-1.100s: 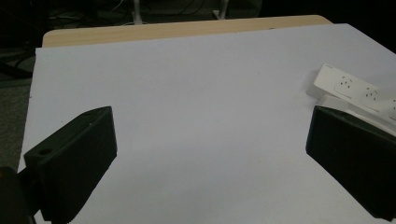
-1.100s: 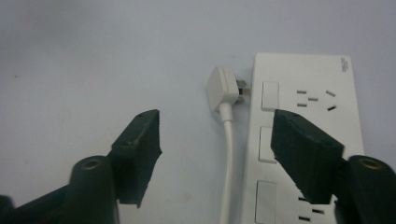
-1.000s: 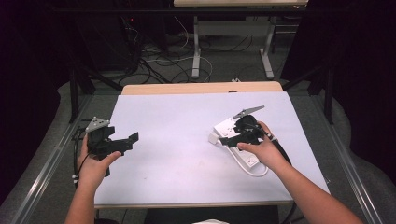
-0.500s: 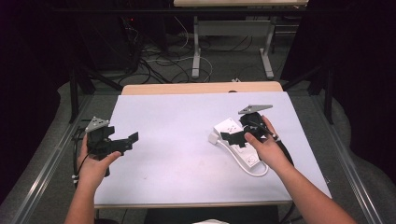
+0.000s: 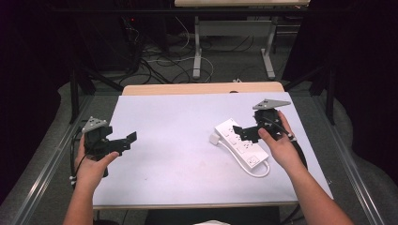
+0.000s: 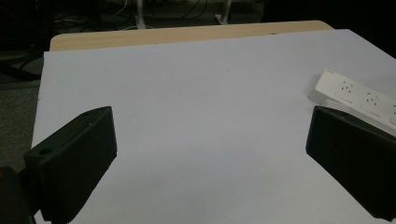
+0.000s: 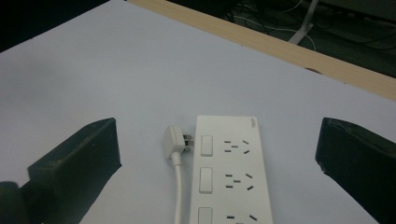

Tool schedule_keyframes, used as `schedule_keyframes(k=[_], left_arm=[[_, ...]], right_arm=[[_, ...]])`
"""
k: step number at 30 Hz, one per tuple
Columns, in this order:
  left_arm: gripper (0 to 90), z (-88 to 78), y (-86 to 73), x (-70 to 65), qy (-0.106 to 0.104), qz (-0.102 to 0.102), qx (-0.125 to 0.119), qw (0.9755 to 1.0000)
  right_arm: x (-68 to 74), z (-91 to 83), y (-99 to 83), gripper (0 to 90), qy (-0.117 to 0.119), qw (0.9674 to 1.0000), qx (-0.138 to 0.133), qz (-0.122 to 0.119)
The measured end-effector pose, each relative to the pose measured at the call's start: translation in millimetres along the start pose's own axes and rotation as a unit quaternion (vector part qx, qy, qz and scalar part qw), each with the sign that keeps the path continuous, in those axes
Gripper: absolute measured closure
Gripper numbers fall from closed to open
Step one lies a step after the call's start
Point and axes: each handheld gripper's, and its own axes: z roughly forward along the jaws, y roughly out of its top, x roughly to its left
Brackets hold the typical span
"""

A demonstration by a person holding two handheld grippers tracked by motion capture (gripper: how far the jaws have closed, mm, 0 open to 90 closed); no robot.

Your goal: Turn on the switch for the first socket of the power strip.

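A white power strip lies flat on the right half of the table, its white plug resting beside its far end. My right gripper hovers just above the strip's far end, open; its jaws have just been opening and nothing is pressed between them. In the right gripper view the strip, the plug and the cable lie below the wide-apart jaws of that gripper. My left gripper is held open over the table's left side, its jaws empty, with the strip off to its right.
The table is covered by a pale sheet, with a wooden edge at the back. The strip's cable loops near the right forearm. Desk legs and cables stand on the floor beyond.
The right gripper has lifted off the power strip and drawn slightly back to the right, its jaws spreading wider. The left gripper has stayed still.
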Motion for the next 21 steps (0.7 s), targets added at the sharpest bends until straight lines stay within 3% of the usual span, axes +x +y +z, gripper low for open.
schedule_keyframes(k=[11, 16, 21], left_arm=[[1.9, -4.4, 1.0, 3.8, 0.005, -0.005, -0.006, 1.0000], [1.9, -6.0, 1.0, 5.7, 0.007, -0.008, -0.009, 0.9999], [1.9, -6.7, 0.7, 8.5, 0.009, -0.011, -0.011, 0.9998]], right_arm=[[-29.9, -34.5, -7.3, 0.0, -0.041, 0.9980, -0.032, 0.035], [-50.0, -47.6, -19.4, 0.0, -0.076, 0.9943, -0.040, 0.064], [-68.3, -56.1, -32.8, 0.0, -0.094, 0.9908, -0.046, 0.085]])
